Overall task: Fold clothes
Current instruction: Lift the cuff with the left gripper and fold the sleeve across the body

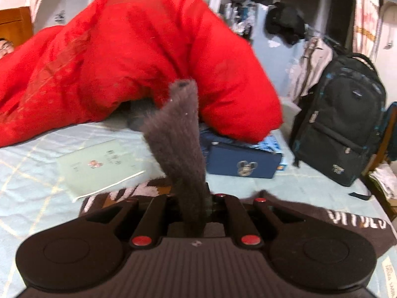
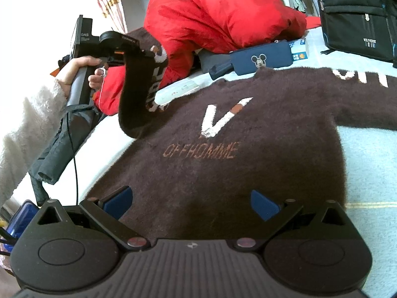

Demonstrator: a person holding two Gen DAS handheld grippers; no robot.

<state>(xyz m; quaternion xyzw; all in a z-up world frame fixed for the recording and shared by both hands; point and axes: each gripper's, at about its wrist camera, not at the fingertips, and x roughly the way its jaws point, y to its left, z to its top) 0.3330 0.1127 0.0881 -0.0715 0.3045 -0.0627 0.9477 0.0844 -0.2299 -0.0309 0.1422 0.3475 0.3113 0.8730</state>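
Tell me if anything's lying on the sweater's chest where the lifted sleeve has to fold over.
Nothing visible does. The left gripper is shut on the sleeve, holding it up over the sweater's left edge. The chest panel around the V logo is bare. The blue pouch and booklet lie beyond the collar, and the open right gripper hovers over the hem.

A bed (image 2: 372, 164) with a pale blue quilted cover carries a dark brown sweater (image 2: 248, 149) spread flat, a red puffy jacket (image 1: 139, 57) heaped behind it, a navy pouch (image 2: 260, 58), a pale booklet (image 1: 99, 166) and a black backpack (image 1: 342, 124).
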